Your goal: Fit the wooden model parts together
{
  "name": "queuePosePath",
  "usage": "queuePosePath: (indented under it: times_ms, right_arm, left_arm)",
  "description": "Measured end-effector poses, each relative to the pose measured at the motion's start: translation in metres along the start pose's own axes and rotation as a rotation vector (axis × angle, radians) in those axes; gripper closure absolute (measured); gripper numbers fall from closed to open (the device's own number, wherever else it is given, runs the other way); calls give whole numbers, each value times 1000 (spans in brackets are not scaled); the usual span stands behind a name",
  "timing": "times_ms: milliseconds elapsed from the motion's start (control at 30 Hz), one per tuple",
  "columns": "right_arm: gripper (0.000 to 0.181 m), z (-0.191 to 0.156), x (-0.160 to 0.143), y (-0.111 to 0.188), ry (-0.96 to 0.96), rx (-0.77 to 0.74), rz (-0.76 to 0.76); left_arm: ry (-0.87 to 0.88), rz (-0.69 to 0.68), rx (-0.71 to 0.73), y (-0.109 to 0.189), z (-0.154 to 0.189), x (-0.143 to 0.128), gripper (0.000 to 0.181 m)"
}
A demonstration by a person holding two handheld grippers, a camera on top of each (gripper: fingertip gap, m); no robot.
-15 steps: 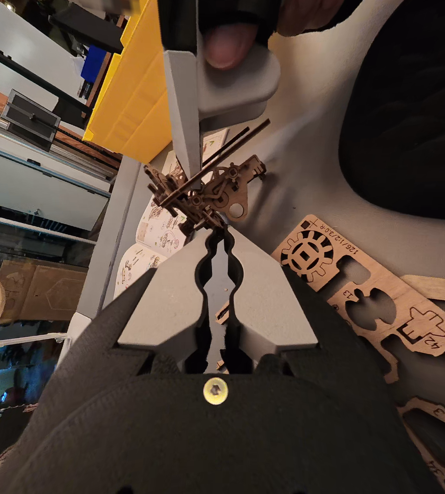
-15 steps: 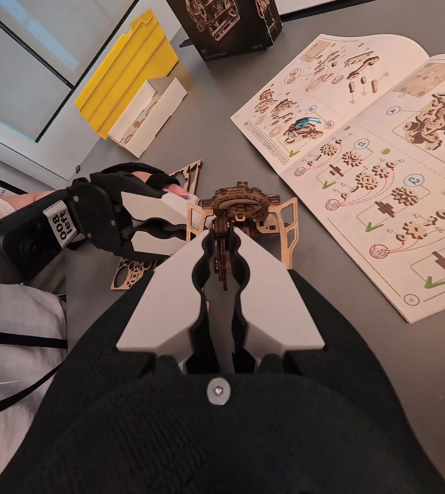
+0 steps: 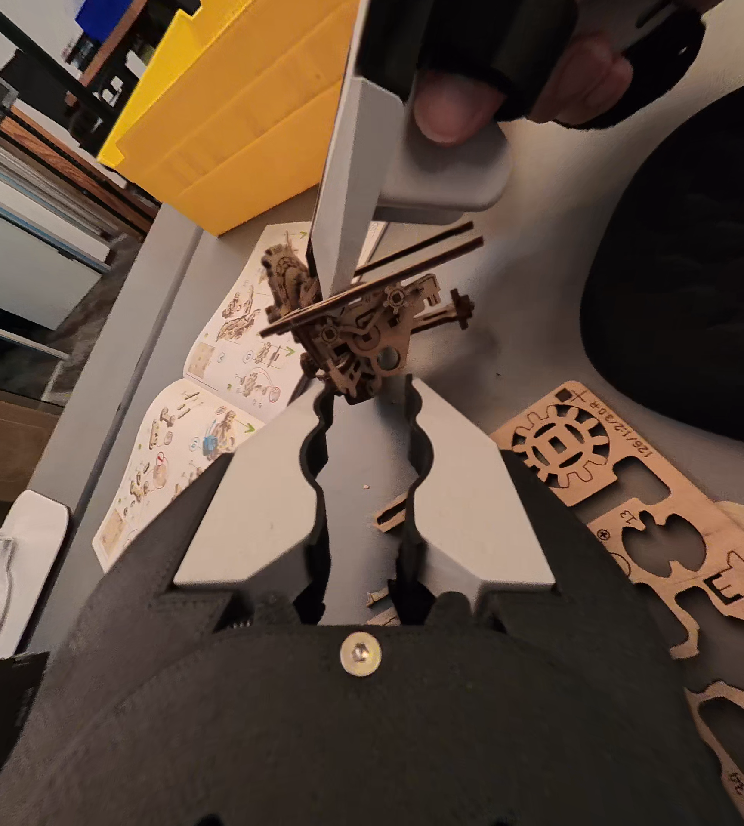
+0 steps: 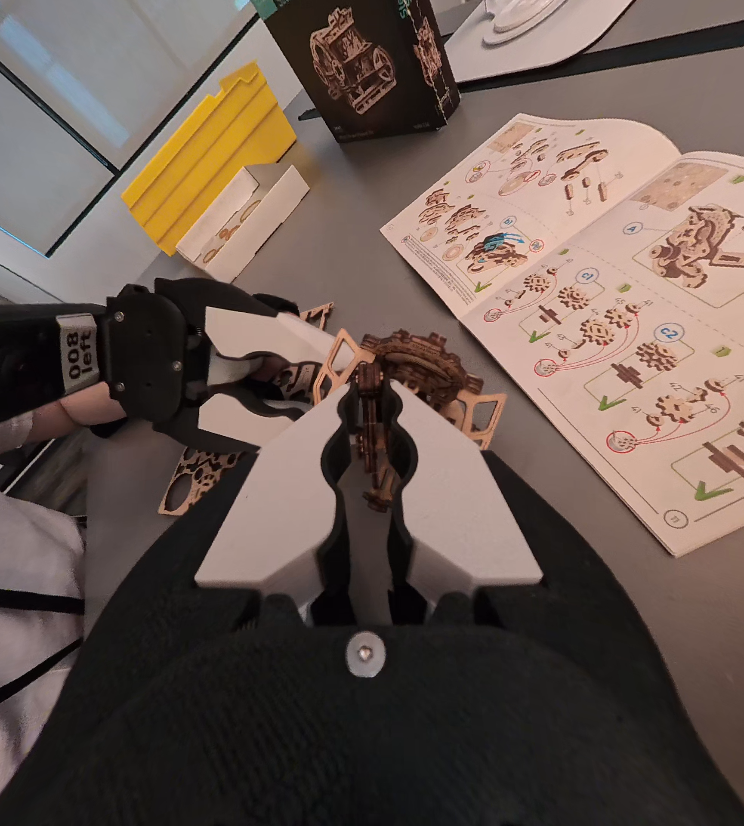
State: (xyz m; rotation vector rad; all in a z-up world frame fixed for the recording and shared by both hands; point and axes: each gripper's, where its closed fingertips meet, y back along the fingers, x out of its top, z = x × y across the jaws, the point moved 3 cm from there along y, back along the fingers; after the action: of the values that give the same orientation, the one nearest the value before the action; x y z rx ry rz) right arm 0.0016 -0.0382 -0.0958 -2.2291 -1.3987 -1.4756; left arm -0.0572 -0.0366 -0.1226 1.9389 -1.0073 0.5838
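Right gripper (image 4: pixel 370 393): fingers pinching a dark wooden sub-assembly (image 4: pixel 372 429), held upright between the pads, above the grey table (image 4: pixel 584 670).
Left gripper (image 3: pixel 367 389): jaws spread, tips just beside the lower edge of the same sub-assembly (image 3: pixel 361 339); contact cannot be told. Also seen in the right wrist view, at left (image 4: pixel 316 380), reaching in from the side.
Model base (image 4: pixel 423 371): geared wooden piece with pale side frames, on the table just beyond the right gripper's tips.
Punched plywood sheets (image 3: pixel 629 500): flat on the table, right of the left gripper; another sheet (image 4: pixel 195 478) near the left gripper's underside.
Manual (image 4: pixel 607 313): open, right and far.
Kit box (image 4: pixel 361 67): dark, upright, far.
Yellow bin (image 4: pixel 213 152): far left, white carton (image 4: pixel 245 219) just beside it.
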Motion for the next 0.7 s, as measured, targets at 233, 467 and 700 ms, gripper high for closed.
queuePosePath:
  times_ms: [233, 467, 700]
  right_arm:
    - [173, 6, -5, -3, -4, -24, -36]
    - [173, 8, -7, -1, -53, -23, -40]
    - [173, -1, 1, 5, -98, -11, 30]
  left_arm:
    - [112, -34, -113, -3, 2, -3, 160]
    - [303, -45, -247, -7, 1, -1, 177]
    - [276, -30, -161, -1, -20, 6, 181]
